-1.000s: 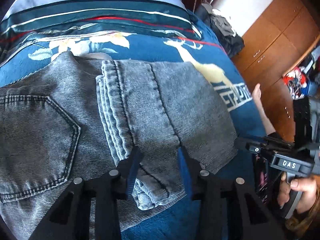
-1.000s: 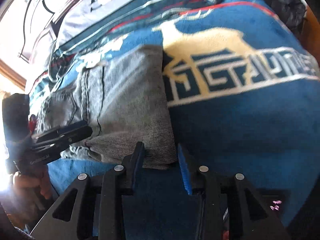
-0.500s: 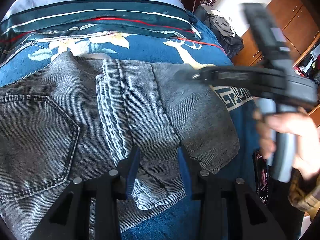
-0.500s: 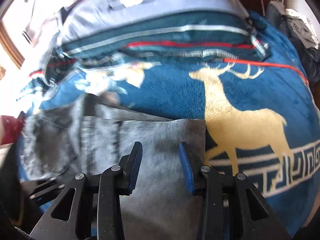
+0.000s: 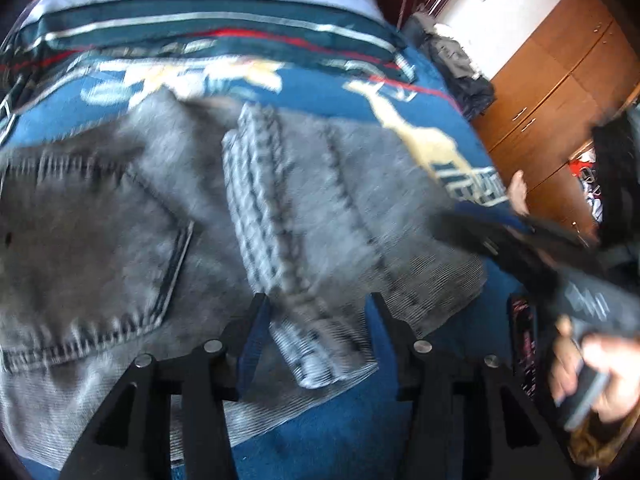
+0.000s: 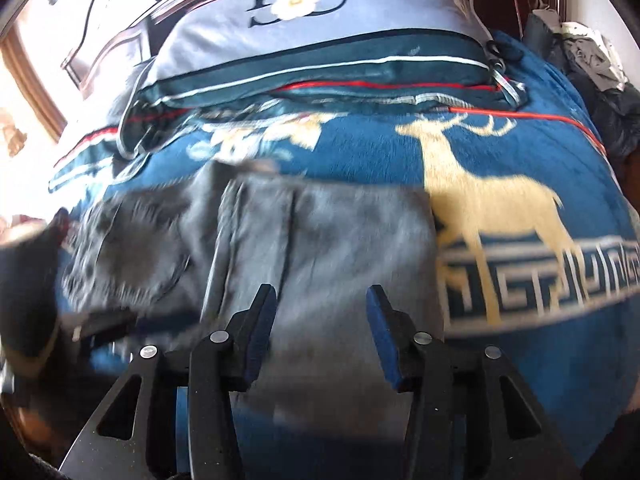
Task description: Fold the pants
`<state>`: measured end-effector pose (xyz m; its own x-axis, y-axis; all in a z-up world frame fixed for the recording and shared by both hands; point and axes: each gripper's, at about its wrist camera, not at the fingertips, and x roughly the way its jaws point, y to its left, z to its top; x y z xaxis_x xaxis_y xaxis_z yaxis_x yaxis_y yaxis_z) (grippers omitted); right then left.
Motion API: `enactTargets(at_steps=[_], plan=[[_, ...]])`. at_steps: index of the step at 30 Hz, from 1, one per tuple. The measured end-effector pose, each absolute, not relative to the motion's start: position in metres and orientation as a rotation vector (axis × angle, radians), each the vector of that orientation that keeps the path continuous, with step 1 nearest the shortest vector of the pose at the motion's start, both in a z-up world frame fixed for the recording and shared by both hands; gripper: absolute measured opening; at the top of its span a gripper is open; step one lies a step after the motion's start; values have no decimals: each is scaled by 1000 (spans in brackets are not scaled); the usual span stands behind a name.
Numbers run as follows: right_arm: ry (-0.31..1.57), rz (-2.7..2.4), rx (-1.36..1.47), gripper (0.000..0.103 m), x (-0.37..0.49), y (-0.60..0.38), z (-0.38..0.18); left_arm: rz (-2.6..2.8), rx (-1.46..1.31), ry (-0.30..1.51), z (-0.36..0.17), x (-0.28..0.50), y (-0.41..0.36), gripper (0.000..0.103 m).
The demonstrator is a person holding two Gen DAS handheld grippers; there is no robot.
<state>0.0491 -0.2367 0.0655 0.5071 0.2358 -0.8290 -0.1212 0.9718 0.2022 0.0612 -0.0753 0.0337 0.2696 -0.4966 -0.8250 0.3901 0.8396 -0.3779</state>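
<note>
Grey denim pants (image 5: 304,216) lie folded on a blue blanket with a deer print (image 5: 352,432). A back pocket (image 5: 80,264) shows at the left, the folded leg hems (image 5: 320,352) near the front edge. My left gripper (image 5: 316,332) is open and empty, just above the hems. My right gripper (image 6: 320,328) is open and empty over the folded legs (image 6: 320,240). In the left wrist view the right gripper (image 5: 520,252) shows blurred by the pants' right edge. In the right wrist view the left gripper (image 6: 100,324) is at the left.
A grey and teal pillow (image 6: 320,32) lies at the head of the bed. A wooden wardrobe (image 5: 560,92) stands to the right, with a dark pile of clothes (image 5: 460,68) beside the bed. The blanket's front edge is close under the grippers.
The right gripper swung up over the folded legs and came back down towards their right edge. The left gripper opened wider and shifted slightly. The pants lie as before.
</note>
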Motion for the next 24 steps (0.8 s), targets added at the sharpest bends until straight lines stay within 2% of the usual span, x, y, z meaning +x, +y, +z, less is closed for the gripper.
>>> enactTargets(at_steps=[6, 10, 14, 19, 24], plan=[[1099, 180, -22, 49, 24, -210, 23, -593, -66, 1142, 30, 60, -79, 56], [1082, 182, 4, 50, 25, -210, 43, -577, -106, 1135, 48, 62, -63, 56], [1047, 195, 52, 53, 17, -212, 63, -523, -205, 1096, 75, 65, -16, 62], [1044, 230, 81, 54, 6, -198, 70, -440, -278, 1065, 104, 66, 57, 74], [1046, 311, 68, 55, 2, -168, 68, -305, -299, 1072, 109, 64, 125, 78]])
